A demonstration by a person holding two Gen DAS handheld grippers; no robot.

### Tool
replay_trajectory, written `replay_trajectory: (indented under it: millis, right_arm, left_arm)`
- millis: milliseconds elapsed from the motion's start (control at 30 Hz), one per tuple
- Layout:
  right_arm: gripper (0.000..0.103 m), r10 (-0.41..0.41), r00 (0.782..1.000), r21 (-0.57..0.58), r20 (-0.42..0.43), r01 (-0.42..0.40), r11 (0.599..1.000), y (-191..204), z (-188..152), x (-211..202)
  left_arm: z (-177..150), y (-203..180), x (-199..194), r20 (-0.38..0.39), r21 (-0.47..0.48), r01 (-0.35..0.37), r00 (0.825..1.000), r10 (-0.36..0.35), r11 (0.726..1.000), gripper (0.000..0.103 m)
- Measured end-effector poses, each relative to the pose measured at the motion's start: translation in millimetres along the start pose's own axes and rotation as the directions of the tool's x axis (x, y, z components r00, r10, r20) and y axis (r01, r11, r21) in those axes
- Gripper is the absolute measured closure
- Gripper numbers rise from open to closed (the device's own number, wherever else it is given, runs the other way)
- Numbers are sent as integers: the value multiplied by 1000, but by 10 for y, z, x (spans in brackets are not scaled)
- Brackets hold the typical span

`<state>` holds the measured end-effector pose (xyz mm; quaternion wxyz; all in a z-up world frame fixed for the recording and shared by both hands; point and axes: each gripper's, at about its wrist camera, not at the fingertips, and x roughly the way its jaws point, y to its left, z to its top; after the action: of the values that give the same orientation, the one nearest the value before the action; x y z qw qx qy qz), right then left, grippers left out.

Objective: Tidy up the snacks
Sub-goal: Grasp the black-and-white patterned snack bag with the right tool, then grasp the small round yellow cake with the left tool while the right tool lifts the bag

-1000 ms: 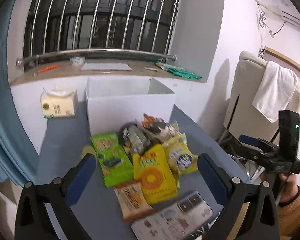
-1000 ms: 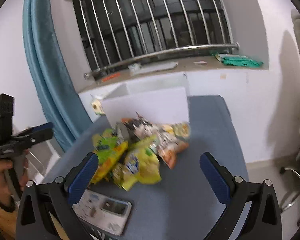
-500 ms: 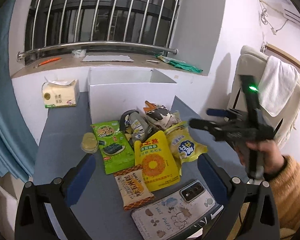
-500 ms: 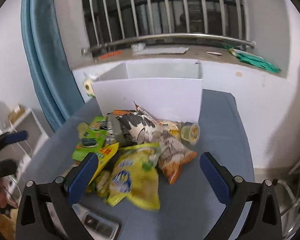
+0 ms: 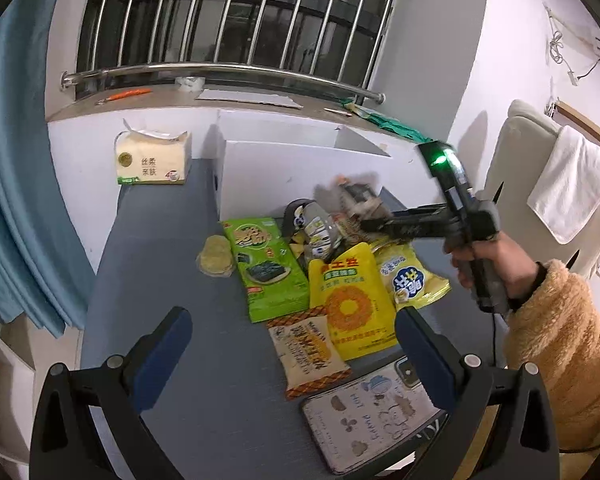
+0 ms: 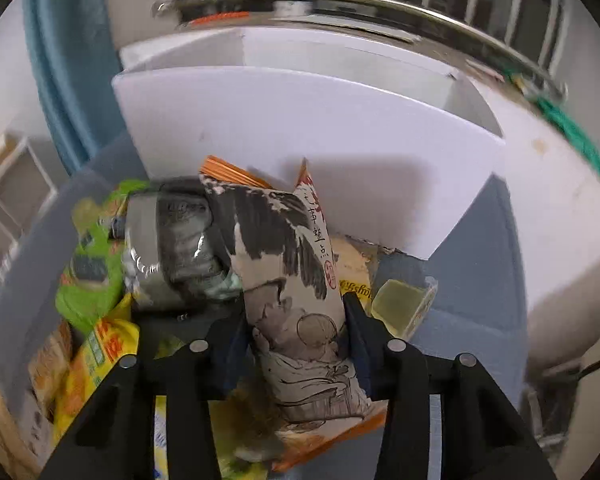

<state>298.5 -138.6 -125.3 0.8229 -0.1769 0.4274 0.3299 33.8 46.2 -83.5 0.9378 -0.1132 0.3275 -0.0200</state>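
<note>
A pile of snack packets lies on the grey table (image 5: 160,288) in front of a white open box (image 5: 300,160). My right gripper (image 6: 296,332) is shut on a black-and-white ink-painted packet with orange edges (image 6: 292,280), at the back of the pile near the box wall; it shows blurred in the left wrist view (image 5: 360,200). My left gripper (image 5: 292,340) is open and empty, near the table's front edge, over an orange-patterned packet (image 5: 308,356). A green seaweed packet (image 5: 268,268), a yellow packet (image 5: 348,300) and a pale yellow packet (image 5: 408,280) lie in the pile.
A phone in a cartoon case (image 5: 372,416) lies at the table's front edge. A tissue pack (image 5: 152,160) stands at the back left. A blue curtain (image 5: 16,184) hangs at the left. A chair with a white towel (image 5: 572,188) stands at the right.
My right gripper has moved in from the right over the pile and closed on the ink-painted packet. My left gripper has stayed open and has hardly moved.
</note>
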Motion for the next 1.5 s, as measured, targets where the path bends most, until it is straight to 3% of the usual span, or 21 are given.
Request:
replay_trajectory:
  millis: [300, 500, 633, 700, 833, 933, 1067, 1100, 1167, 1333, 1500]
  right_arm:
    - [63, 83, 980, 167, 180, -113, 979, -398, -255, -737]
    - [64, 93, 933, 230, 348, -181, 956, -554, -493, -1405]
    - [64, 109, 896, 251, 430, -234, 939, -524, -776, -1746]
    - [64, 114, 883, 256, 455, -253, 933, -482, -959, -1893]
    - [64, 115, 874, 274, 473, -270, 923, -396, -1181, -2026]
    - [64, 125, 874, 296, 470, -290, 910, -370, -1329, -2036]
    - [64, 134, 879, 318, 457, -302, 899, -378, -1361, -1967]
    - [64, 133, 880, 322, 455, -302, 897, -377, -1359, -1960]
    - [64, 136, 883, 324, 450, -303, 896, -349, -1354, -1953]
    - [64, 145, 879, 298, 453, -304, 905, -284, -1337, -1953]
    - [64, 167, 879, 292, 446, -319, 902, -222, -1260, -1859]
  left_arm:
    - [127, 176, 301, -26, -27, 6, 1000, -7, 1000, 0]
    - [349, 389, 841, -111, 8, -75, 991, 76, 997, 0]
    - [430, 588, 1254, -177, 86, -168, 967, 181, 982, 1]
    - [448, 679, 1386, -206, 101, -173, 960, 191, 980, 5]
    - [458, 792, 1570, -235, 125, -160, 954, 186, 979, 13]
    - [509, 825, 1637, -229, 98, -132, 962, 151, 986, 25]
    - [545, 799, 1690, -234, 50, -50, 970, 61, 997, 61]
    - [549, 763, 1671, -230, 65, -60, 970, 73, 996, 67]
    - [535, 695, 1611, -223, 114, -89, 968, 113, 990, 69]
    - [491, 775, 1356, -171, 109, -136, 973, 153, 985, 69]
    - [593, 782, 968, -78, 63, -110, 990, 114, 992, 69]
